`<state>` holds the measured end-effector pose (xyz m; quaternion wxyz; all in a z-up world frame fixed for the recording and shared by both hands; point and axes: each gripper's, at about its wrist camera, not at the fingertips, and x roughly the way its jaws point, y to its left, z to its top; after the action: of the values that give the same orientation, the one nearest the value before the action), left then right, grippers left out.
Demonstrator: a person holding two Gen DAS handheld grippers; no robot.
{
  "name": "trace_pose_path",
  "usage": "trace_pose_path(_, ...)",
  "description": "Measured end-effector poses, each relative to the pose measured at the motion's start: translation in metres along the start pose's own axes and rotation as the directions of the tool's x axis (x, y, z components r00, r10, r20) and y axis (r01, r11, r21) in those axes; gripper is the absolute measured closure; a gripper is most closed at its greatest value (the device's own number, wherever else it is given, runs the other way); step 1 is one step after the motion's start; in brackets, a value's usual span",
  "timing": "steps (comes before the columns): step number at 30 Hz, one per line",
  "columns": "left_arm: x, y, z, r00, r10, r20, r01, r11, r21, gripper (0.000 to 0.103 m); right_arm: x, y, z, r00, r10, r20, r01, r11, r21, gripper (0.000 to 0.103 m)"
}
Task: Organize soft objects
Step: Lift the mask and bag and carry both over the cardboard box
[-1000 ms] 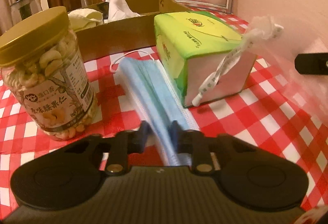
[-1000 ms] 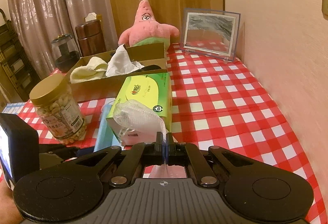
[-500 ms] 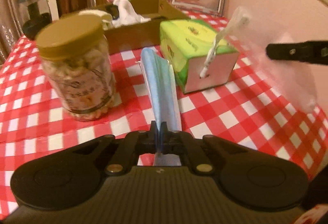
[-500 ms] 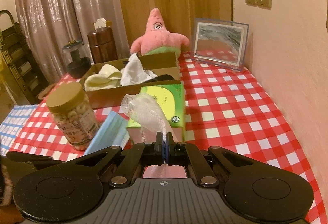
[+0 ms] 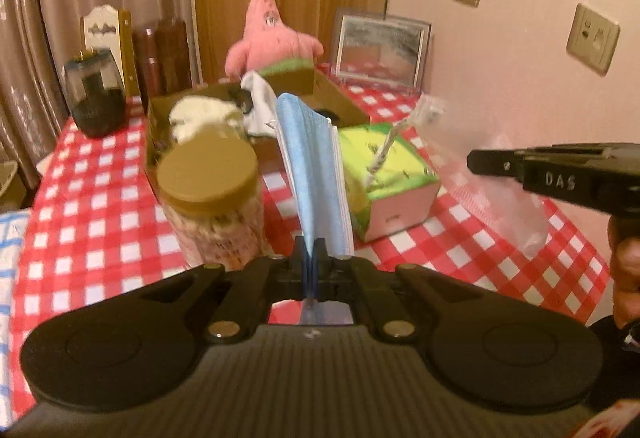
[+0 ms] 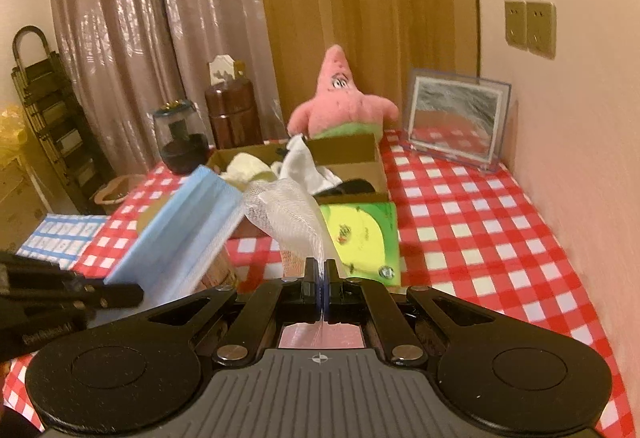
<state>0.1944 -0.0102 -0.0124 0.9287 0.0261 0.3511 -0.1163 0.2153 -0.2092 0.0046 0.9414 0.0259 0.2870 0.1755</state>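
Fingers (image 5: 297, 258) of the left gripper (image 5: 309, 262) clamp a blue face mask (image 5: 312, 165); right gripper (image 6: 320, 280) pinches a white mesh bag (image 6: 288, 213), near the cardboard box (image 6: 348, 153).

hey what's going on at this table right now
A person is tidying soft things with a handheld gripper in each hand. The left gripper is shut on a stack of blue face masks, held above the checkered table. The right gripper is shut on a clear plastic bag. A cardboard box with cloths already in it sits behind.
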Motion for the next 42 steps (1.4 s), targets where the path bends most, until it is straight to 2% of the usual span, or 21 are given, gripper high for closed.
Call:
trace_pose_path(10,-0.026,0.046,0.064,0.998,0.003,0.060,-0.004,1.000,0.011,0.101,0.009,0.006,0.042,0.999,0.038,0.023,-0.038,0.999,-0.025,0.102)
trace_pose_path(16,-0.008,0.082,0.109,0.998,0.034,0.058,-0.036,0.998,0.048,0.101,0.038,0.001,0.069,0.998,0.066,0.004,-0.066,0.997,-0.040,0.102)
trace_pose_path(23,0.047,0.127,0.142,0.999,0.041,-0.024,-0.040,0.997,0.059,0.101,0.084,-0.010,0.098,0.997,0.069,-0.022,-0.070,0.996,-0.053,0.102)
trace_pose_path(30,0.112,0.163,0.159,0.993,0.055,-0.103,-0.046,0.995,0.094,0.101,0.142,-0.024,0.123,0.998,0.041,-0.042,-0.045,0.995,-0.089,0.102)
trace_pose_path(33,0.140,0.167,0.163,0.989,0.072,-0.126,-0.054,0.989,0.137,0.101,0.167,-0.029,0.129,0.998,0.028,-0.057,-0.034,0.994,-0.102,0.102)
trace_pose_path(37,0.180,0.164,0.168,0.981,0.093,-0.169,-0.050,0.969,0.240,0.101,0.198,-0.031,0.133,0.996,0.018,-0.089,-0.029,0.992,-0.124,0.102)
trace_pose_path(42,0.219,0.157,0.165,0.969,0.062,-0.238,0.017,0.947,0.320,0.101,0.230,-0.036,0.133,0.992,0.007,-0.128,-0.025,0.991,-0.135,0.102)
